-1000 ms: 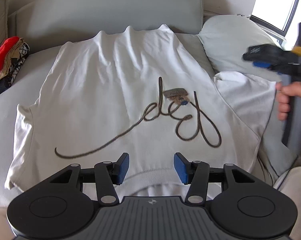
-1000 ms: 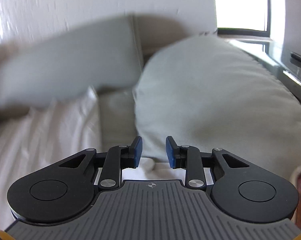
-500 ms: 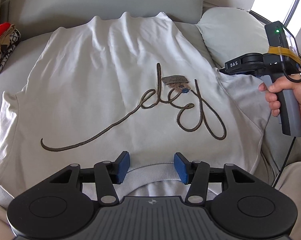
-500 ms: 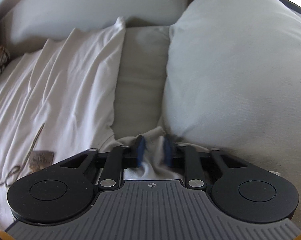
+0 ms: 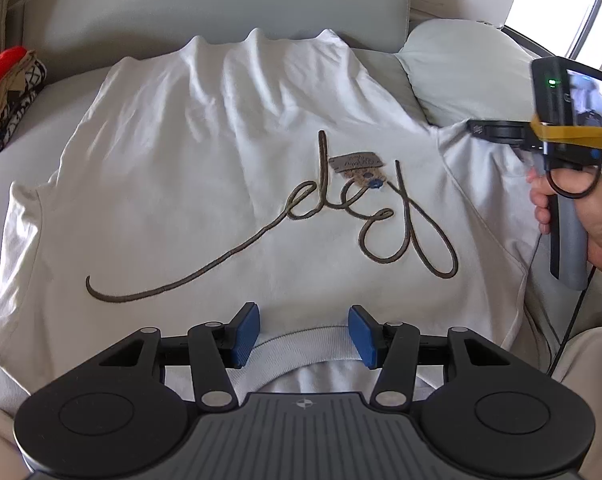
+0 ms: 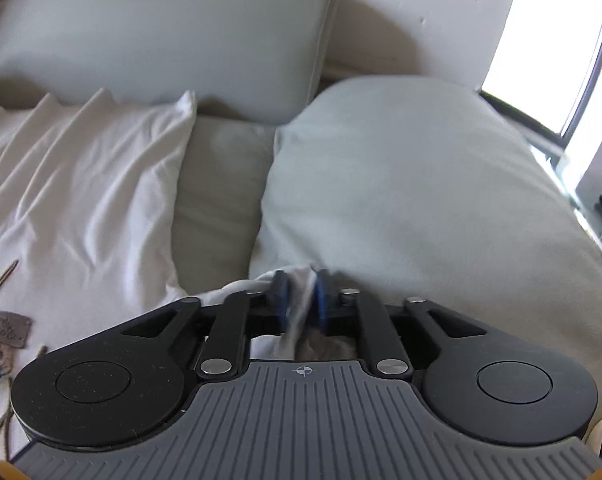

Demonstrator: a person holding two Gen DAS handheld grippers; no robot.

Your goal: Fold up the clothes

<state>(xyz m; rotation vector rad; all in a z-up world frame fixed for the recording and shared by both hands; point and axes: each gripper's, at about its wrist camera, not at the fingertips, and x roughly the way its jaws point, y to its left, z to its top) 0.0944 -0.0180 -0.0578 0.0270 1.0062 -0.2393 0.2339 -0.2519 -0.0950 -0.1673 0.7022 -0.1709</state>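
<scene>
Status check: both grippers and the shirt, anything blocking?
Left gripper open, over collar. Right gripper shut on shirt sleeve. Shirt flat, unfolded. Pillow against the sleeve.

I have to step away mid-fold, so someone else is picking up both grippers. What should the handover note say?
Left gripper: open, hovering over the ribbed collar of the white T-shirt, holding nothing.
Right gripper: shut on the shirt's sleeve, beside the grey pillow.
The shirt lies spread face up on the couch, script print showing and a hang tag on its chest. Other clothes are piled at far left.
Done: shirt laid out, one sleeve gripped.
Left: every fold; none made yet.
</scene>
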